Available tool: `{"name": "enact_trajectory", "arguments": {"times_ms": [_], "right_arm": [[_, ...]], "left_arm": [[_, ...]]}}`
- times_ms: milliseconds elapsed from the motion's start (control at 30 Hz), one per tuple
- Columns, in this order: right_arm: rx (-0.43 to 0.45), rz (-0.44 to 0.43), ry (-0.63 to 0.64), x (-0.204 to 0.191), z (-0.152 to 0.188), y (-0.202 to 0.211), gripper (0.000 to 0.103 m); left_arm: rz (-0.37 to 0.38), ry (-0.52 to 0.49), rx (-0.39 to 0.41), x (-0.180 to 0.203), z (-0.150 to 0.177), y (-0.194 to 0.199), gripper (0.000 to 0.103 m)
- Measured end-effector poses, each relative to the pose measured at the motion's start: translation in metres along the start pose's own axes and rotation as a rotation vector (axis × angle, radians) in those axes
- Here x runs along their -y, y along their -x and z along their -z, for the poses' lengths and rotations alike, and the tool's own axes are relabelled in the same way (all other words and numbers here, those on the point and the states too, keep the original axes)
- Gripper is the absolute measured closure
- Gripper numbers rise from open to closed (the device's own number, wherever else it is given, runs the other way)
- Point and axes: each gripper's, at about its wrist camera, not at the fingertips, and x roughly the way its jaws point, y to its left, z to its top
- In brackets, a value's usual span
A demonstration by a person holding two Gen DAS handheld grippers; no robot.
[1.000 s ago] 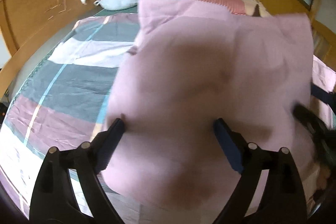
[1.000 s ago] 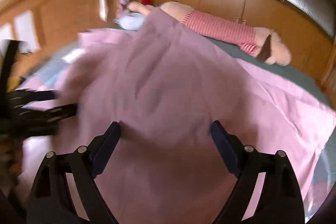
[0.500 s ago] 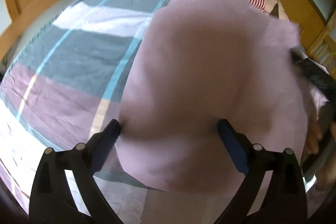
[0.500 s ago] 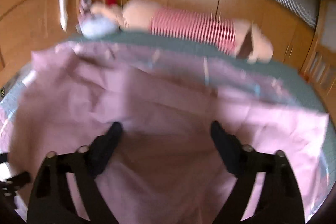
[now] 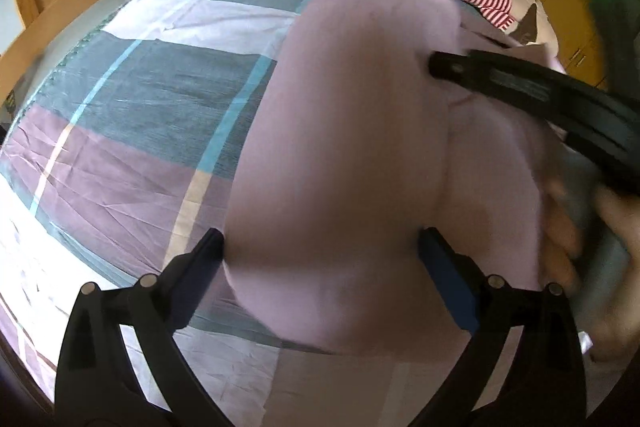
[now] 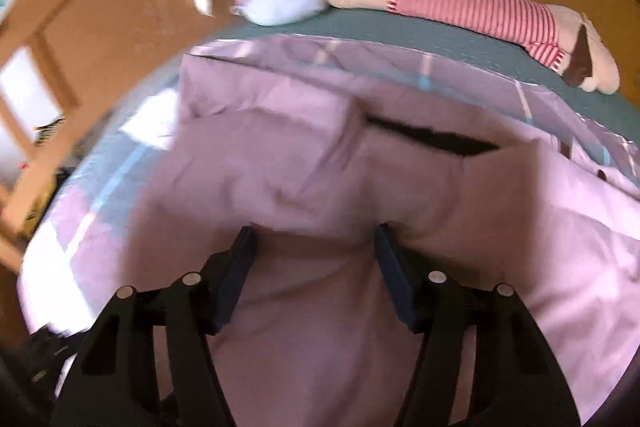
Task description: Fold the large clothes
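Note:
A large pink cloth [image 5: 360, 107] lies heaped on the plaid bedspread [image 5: 140, 107]. My left gripper [image 5: 320, 239] stands wide open over its near edge, with the cloth bulging between the fingers. In the right wrist view, the same cloth [image 6: 480, 227] fills the frame, with a dark slit-like opening [image 6: 432, 139] across it. My right gripper [image 6: 314, 231] has its jaws closing around a raised fold, and the pads do not clearly pinch it. The right gripper's black body [image 5: 540, 95] and a hand [image 5: 568, 227] reach in from the right of the left wrist view.
A long plush toy in a red-striped shirt [image 6: 460, 3] and a pale blue pillow [image 6: 280, 7] lie along the bed's far side. Wooden panels [image 6: 100, 27] enclose the bed on the left and behind. Bare bedspread shows to the left of the cloth.
The pink cloth has come down from hanging in front of the cameras onto the bed. The right gripper's jaws narrowed as it swung across. The left gripper tipped downward with its jaws slightly wider.

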Motion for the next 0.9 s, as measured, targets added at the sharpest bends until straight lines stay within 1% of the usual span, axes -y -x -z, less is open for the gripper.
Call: {"name": "enact_trajectory", "arguments": {"times_ms": [33, 100, 133, 200, 233, 267, 300, 333, 367, 400, 433, 467, 500, 567, 633, 733, 800, 867, 900], "right_arm": [[0.010, 0.011, -0.031, 0.005, -0.005, -0.003, 0.040], [0.019, 0.070, -0.064, 0.006, -0.014, -0.006, 0.040], [0.025, 0.105, -0.052, 0.000, -0.016, -0.005, 0.040], [0.055, 0.202, 0.015, -0.019, -0.021, 0.004, 0.037], [0.089, 0.205, 0.045, -0.028, -0.022, 0.012, 0.036], [0.149, 0.150, 0.076, -0.039, -0.023, 0.026, 0.033], [0.184, 0.102, 0.085, -0.041, -0.024, 0.034, 0.022], [0.202, 0.054, 0.089, -0.046, -0.023, 0.039, 0.018], [0.171, -0.009, 0.090, -0.052, -0.026, 0.037, 0.016], [0.125, -0.045, 0.090, -0.055, -0.025, 0.029, 0.016], [0.068, -0.054, 0.091, -0.057, -0.028, 0.017, 0.016], [0.009, -0.034, 0.097, -0.058, -0.029, 0.004, 0.016], [-0.032, 0.014, 0.107, -0.057, -0.029, -0.013, 0.016], [-0.030, 0.084, 0.104, -0.050, -0.031, -0.031, 0.016], [-0.013, 0.122, 0.080, -0.045, -0.035, -0.038, 0.016], [0.017, 0.202, 0.028, -0.031, -0.038, -0.046, 0.016], [0.052, 0.224, 0.007, -0.030, -0.038, -0.044, 0.016], [0.141, 0.253, -0.022, -0.028, -0.040, -0.028, 0.017], [0.227, 0.230, -0.039, -0.024, -0.038, -0.009, 0.017]], "left_arm": [[0.020, 0.008, -0.009, -0.001, 0.000, 0.000, 0.003], [0.030, 0.007, -0.019, 0.000, 0.001, 0.001, 0.003], [0.024, -0.003, -0.026, 0.001, 0.001, 0.001, 0.003], [0.019, -0.008, -0.041, 0.001, 0.003, -0.002, 0.003], [0.026, 0.003, -0.060, -0.001, 0.003, -0.005, 0.003], [0.036, 0.020, -0.074, -0.004, 0.003, -0.008, 0.003], [0.048, 0.042, -0.087, -0.007, 0.002, -0.010, 0.002], [0.061, 0.066, -0.096, -0.011, 0.002, -0.012, 0.002], [0.068, 0.080, -0.101, -0.011, 0.003, -0.012, 0.002], [0.072, 0.089, -0.103, -0.012, 0.003, -0.013, 0.002], [0.072, 0.093, -0.105, -0.012, 0.004, -0.013, 0.002], [0.069, 0.092, -0.103, -0.012, 0.005, -0.013, 0.002], [0.068, 0.089, -0.101, -0.011, 0.005, -0.012, 0.002], [0.079, 0.090, -0.102, -0.010, 0.006, -0.012, 0.002], [0.085, 0.091, -0.106, -0.010, 0.007, -0.013, 0.002], [0.078, 0.081, -0.109, -0.006, 0.008, -0.014, 0.002], [0.069, 0.068, -0.110, -0.003, 0.008, -0.014, 0.002], [0.056, 0.056, -0.114, -0.002, 0.008, -0.016, 0.002], [0.054, 0.055, -0.118, -0.001, 0.008, -0.017, 0.002]]}}
